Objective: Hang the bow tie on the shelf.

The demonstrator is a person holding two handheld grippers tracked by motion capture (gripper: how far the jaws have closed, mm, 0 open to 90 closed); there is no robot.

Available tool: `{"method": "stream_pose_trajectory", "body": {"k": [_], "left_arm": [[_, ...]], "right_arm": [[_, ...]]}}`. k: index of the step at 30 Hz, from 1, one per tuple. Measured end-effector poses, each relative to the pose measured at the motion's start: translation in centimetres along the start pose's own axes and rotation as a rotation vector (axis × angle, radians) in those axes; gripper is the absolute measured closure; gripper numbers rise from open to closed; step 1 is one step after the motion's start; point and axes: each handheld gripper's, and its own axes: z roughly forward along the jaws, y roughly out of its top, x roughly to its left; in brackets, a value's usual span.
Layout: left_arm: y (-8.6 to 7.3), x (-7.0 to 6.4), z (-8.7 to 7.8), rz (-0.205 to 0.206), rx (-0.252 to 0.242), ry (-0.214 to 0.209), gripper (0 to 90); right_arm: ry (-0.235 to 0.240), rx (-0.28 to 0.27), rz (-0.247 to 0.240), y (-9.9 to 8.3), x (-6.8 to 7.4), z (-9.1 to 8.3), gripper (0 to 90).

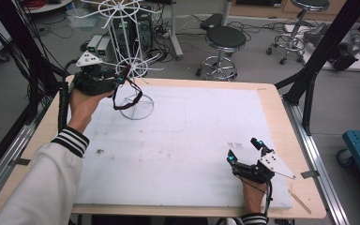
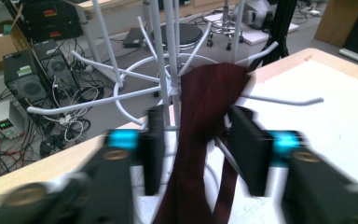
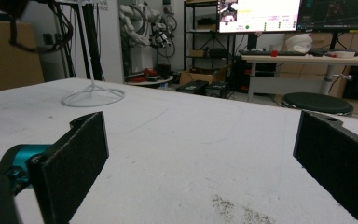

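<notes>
Up at the table's far left, a dark maroon fabric loop (image 2: 209,93) hangs over one prong of the white wire rack (image 1: 122,28), its long axis running straight down. Judging by this, the hanging step looks about finished. The left gripper (image 2: 193,149) has its jaws parted around the band, not pinching it; next it should back off without snagging. The right gripper (image 1: 246,154) rests wide open on the white tabletop (image 1: 192,140).
</notes>
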Motion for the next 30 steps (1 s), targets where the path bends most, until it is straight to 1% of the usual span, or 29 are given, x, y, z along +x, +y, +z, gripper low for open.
{"method": "stream_pose_trajectory", "body": {"k": [1,3,4,5,6,7,8,9,10,11,12,13,14,15,16,17,18,19,21,22,23,24,25,27,28,30], "left_arm": [[0.0,0.0,0.0,0.006,0.000,-0.004,44.6],[0.0,0.0,-0.1,0.007,-0.005,0.004,36.6],[0.0,0.1,-0.2,0.015,-0.013,-0.013,36.6],[0.0,0.1,-0.2,0.013,-0.023,-0.029,30.2],[0.1,-0.1,-0.4,0.032,-0.049,-0.047,27.5],[0.1,-0.2,-0.5,0.053,-0.069,-0.054,25.9],[0.2,-0.3,-0.6,0.071,-0.078,-0.064,25.8],[0.2,-0.3,-0.6,0.071,-0.078,-0.064,25.2],[0.2,-0.4,-0.7,0.076,-0.089,-0.074,25.2],[0.3,-0.7,-1.0,0.084,-0.104,-0.102,21.4],[0.3,-0.7,-1.0,0.084,-0.104,-0.102,20.9],[0.3,-0.7,-1.2,0.092,-0.105,-0.106,19.2],[0.3,-0.8,-1.4,0.092,-0.117,-0.109,19.2],[0.2,-0.8,-1.9,0.089,-0.137,-0.133,17.6],[0.2,-0.9,-2.3,0.093,-0.147,-0.139,17.6],[0.2,-0.9,-2.3,0.093,-0.147,-0.139,17.4],[-0.1,-0.9,-2.9,0.100,-0.162,-0.154,17.0],[-0.3,-0.8,-3.3,0.107,-0.166,-0.159,16.9],[-0.5,-0.6,-3.6,0.111,-0.157,-0.155,15.6],[-0.7,-0.5,-3.8,0.105,-0.160,-0.158,15.6],[-1.4,-0.2,-4.5,0.090,-0.175,-0.168,14.5],[-1.4,-0.2,-4.5,0.090,-0.175,-0.168,14.4],[-2.2,-0.1,-5.2,0.097,-0.191,-0.182,14.4],[-3.0,-0.1,-6.0,0.119,-0.216,-0.183,14.1],[-3.0,-0.1,-6.0,0.119,-0.216,-0.183,14.0],[-3.9,-0.1,-6.6,0.132,-0.223,-0.207,13.0]], "right_arm": [[-0.001,0.001,0.002,0.0,0.0,0.0,2.4],[-0.002,0.001,-0.001,0.0,0.0,0.0,2.5],[-0.002,0.001,-0.001,0.0,0.0,0.0,2.5],[-0.002,0.001,0.000,0.0,0.0,0.0,2.5],[0.000,0.001,0.001,0.0,0.0,0.0,2.5],[0.000,0.001,0.000,0.0,0.0,0.0,2.4],[-0.001,0.001,0.002,0.0,0.0,0.0,2.4],[-0.001,0.001,0.001,0.0,0.0,0.0,2.4],[-0.001,0.001,0.001,0.0,0.0,0.0,2.4],[0.000,0.001,0.000,0.0,0.0,0.0,2.5],[0.000,0.001,0.000,0.0,0.0,0.0,2.5],[-0.001,0.001,-0.001,0.0,0.0,0.0,2.4],[-0.001,0.001,-0.001,0.0,0.0,0.0,2.4],[0.000,0.000,-0.004,0.0,0.0,0.0,2.4],[0.000,-0.001,-0.005,0.0,0.0,0.0,2.4],[0.000,-0.001,-0.005,0.0,0.0,0.0,2.5],[0.000,-0.001,-0.004,0.0,0.0,0.0,2.5],[-0.001,0.000,-0.003,0.0,0.0,0.0,2.5],[-0.001,0.001,0.000,0.0,0.0,0.0,2.5],[-0.001,0.001,-0.002,0.0,0.0,0.0,2.5],[0.000,-0.004,-0.014,0.0,0.0,0.0,2.5],[0.000,-0.004,-0.014,0.0,0.0,0.0,2.5],[0.000,-0.004,-0.015,0.0,0.0,0.0,2.5],[0.000,-0.004,-0.015,0.0,0.0,0.0,2.5],[0.000,-0.004,-0.015,0.0,0.0,0.0,2.5],[0.000,-0.003,-0.012,0.0,0.0,0.0,2.5]]}}
